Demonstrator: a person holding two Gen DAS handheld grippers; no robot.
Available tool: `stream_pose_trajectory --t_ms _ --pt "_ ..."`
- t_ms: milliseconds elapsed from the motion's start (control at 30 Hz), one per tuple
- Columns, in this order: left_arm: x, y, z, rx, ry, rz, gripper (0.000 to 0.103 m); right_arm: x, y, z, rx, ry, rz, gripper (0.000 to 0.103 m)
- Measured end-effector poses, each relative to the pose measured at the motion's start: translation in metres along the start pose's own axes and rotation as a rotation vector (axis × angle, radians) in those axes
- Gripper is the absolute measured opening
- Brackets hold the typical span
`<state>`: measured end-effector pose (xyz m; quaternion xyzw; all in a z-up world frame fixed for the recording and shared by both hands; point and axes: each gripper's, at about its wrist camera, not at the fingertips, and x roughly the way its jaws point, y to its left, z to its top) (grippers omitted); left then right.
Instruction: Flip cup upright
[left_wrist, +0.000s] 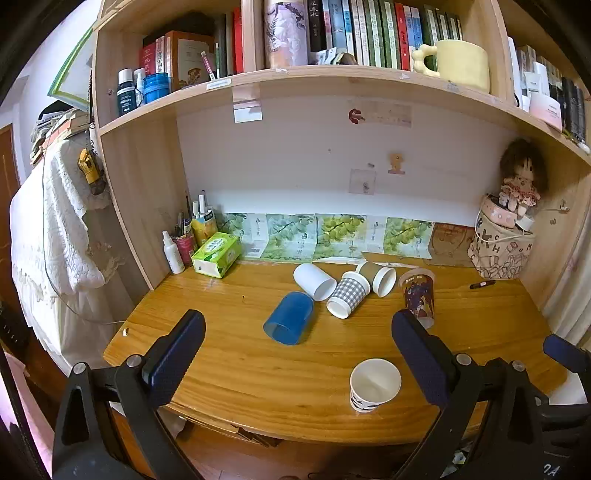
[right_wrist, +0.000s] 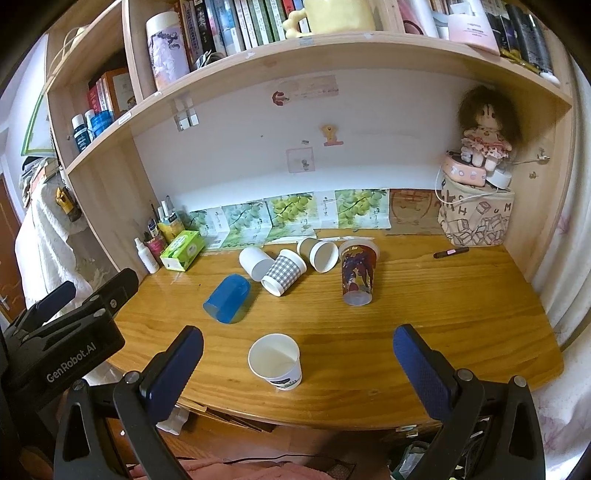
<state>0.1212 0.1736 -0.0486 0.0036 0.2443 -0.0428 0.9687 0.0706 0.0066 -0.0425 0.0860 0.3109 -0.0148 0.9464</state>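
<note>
Between the right gripper's (right_wrist: 297, 373) wide-open fingers, a white paper cup (right_wrist: 275, 362) stood upright on the worktop (right_wrist: 443, 314). The left gripper (left_wrist: 297, 354) also gaped empty, a blue cup (left_wrist: 290, 317) lying beyond its fingers.

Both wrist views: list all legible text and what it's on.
"GenRobot.AI": white print on the left gripper's black body, right wrist view.
"H", "U", "M": block letters on the printed fabric bag under the doll.
Book spines, bottles, green tissue box, grape-leaf sheets, printed cup, front paper cup: print too small or blurred to read.
</note>
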Motion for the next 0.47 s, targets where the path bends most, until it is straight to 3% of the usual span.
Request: stream_pose_trajectory --t_ms 467 --pt "-0.0006 -0.0022 -0.0009 0.002 0.006 -0.004 0.101 0.0018 0.0003 -0.0004 -0.005 0.007 0.011 0.103"
